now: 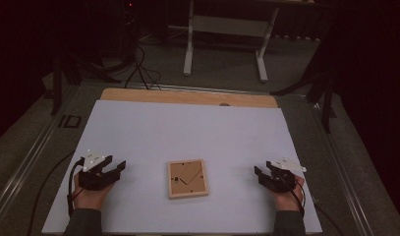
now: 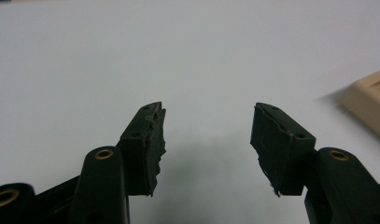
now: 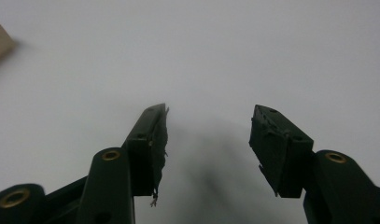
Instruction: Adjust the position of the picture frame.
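1. A white sheet (image 1: 187, 132) covers the tabletop; a bare wooden strip (image 1: 187, 97) runs along its far edge, and beyond it a dim room holds a white table frame (image 1: 227, 39) and floor cables (image 1: 138, 69).
2. The left gripper (image 1: 120, 167) rests near the front left corner, jaws spread wide with nothing between them.
3. The wooden picture frame (image 1: 187, 178) lies flat, back upward, near the middle of the front edge, between both grippers and well apart from each.
4. The right gripper (image 1: 259, 173) rests near the front right corner, jaws likewise apart and empty.
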{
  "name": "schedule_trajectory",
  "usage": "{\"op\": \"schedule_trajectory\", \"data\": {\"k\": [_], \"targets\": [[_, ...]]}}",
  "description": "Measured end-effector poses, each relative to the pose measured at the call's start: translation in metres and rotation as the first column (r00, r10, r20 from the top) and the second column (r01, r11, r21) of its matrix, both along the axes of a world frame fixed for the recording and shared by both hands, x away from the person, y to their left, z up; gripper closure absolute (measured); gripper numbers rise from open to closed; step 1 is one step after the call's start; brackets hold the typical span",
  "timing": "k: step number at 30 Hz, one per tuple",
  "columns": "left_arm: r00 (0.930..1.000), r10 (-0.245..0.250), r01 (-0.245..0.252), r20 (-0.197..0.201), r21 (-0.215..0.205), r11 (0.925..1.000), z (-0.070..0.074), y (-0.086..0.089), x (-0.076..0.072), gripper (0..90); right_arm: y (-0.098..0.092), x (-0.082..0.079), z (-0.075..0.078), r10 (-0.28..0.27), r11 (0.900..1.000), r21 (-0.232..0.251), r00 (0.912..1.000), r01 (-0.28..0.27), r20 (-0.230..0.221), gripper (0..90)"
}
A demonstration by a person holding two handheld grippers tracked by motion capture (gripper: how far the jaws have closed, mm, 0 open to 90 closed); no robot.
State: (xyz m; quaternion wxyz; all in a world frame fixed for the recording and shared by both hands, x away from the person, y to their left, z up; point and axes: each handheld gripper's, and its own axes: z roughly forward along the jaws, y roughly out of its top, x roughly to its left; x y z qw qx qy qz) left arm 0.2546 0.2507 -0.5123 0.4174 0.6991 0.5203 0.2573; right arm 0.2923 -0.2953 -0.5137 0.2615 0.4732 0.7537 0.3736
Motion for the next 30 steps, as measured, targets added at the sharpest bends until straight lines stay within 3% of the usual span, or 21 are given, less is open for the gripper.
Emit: {"op": "schedule_trajectory", "data": {"k": [4, 8, 16, 30], "targets": [[0.9989, -0.016, 0.017, 0.043, -0.028, 0.9995, 0.006, -0.001, -0.006, 45.0, 0.000, -0.009, 0.010, -0.006, 1.000, 0.021, 0.9966, 0.004, 0.082, 46.5], [0.9972, -0.034, 0.035, 0.067, -0.006, 0.9994, 0.009, -0.003, -0.008, 45.5, 0.000, -0.012, 0.014, 0.007, 0.999, 0.046, 0.9932, -0.013, 0.116, 46.2], [0.9947, -0.053, 0.051, 0.088, 0.031, 0.9982, 0.010, -0.007, -0.009, 45.8, -0.001, -0.014, 0.017, 0.042, 0.995, 0.082, 0.9900, -0.054, 0.134, 46.6], [0.9922, -0.077, 0.076, 0.099, 0.014, 0.9970, 0.012, -0.007, -0.011, 51.9, 0.000, -0.018, 0.020, 0.038, 0.993, 0.107, 0.9875, -0.055, 0.153, 49.2]]}}
